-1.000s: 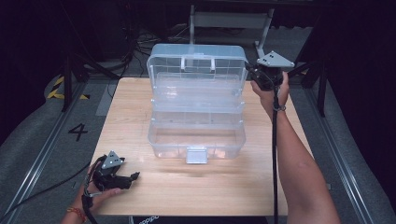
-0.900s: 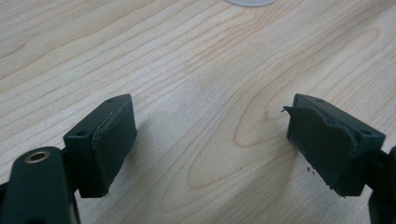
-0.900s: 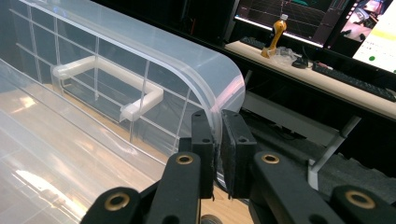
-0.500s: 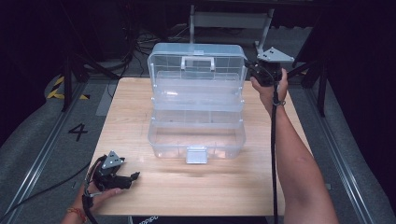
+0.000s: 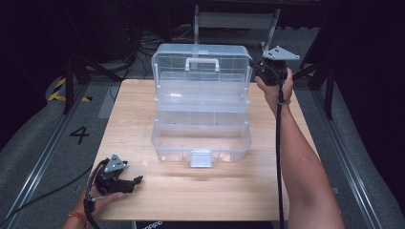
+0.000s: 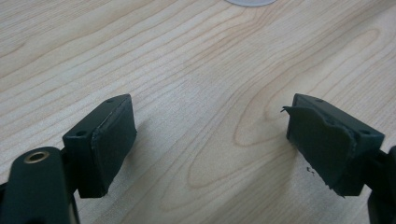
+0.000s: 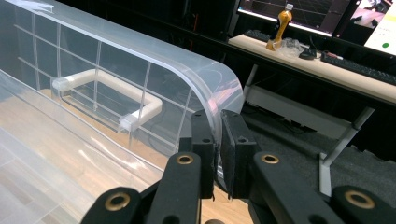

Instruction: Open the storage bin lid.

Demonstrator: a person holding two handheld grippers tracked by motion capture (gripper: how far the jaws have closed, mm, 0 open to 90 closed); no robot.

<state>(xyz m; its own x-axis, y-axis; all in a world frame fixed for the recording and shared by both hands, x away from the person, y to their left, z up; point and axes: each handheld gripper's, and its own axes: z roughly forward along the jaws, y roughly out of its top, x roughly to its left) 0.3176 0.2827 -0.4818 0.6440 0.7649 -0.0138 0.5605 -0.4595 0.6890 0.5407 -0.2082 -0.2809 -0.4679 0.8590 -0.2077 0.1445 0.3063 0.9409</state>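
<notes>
Right gripper view: right gripper is clenched on the raised lid of the clear box, apparently at its edge. Left gripper rests released on the desk, well apart from the box.

Left hand-held gripper wide apart over wooden table

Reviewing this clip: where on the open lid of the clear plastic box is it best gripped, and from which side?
Probably the lid's thin right edge wall, approached from the box's right side: it stands upright and is narrow enough for shut jaws. The right tongs already pinch that rim there. The white handle looks bulkier and sits mid-lid.
</notes>
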